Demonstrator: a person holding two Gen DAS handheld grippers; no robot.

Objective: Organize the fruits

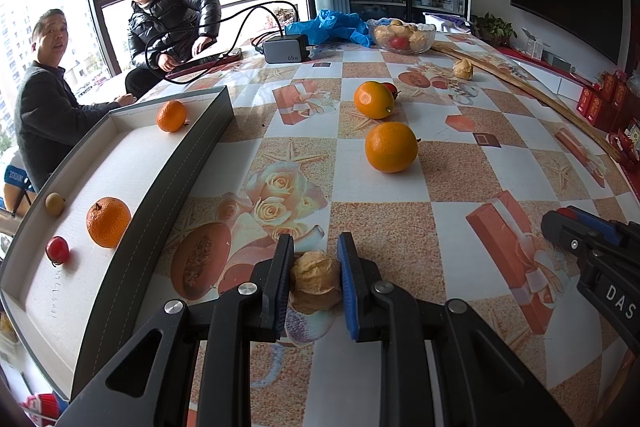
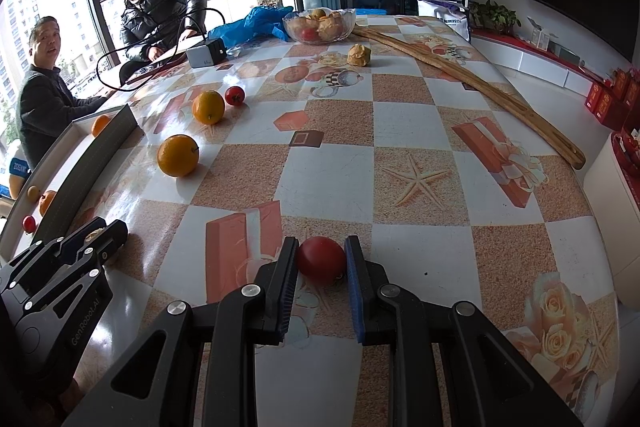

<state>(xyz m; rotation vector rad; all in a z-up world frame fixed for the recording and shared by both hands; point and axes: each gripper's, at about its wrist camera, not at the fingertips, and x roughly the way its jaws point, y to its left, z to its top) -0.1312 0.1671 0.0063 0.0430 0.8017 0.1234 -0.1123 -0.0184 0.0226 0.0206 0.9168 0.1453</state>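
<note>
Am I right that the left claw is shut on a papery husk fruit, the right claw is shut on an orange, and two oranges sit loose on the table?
Not quite. The right claw is shut on a small red fruit, not an orange; the right wrist view shows it. The rest stands: the left claw grips the husk fruit, and two oranges sit loose on the table.
</note>
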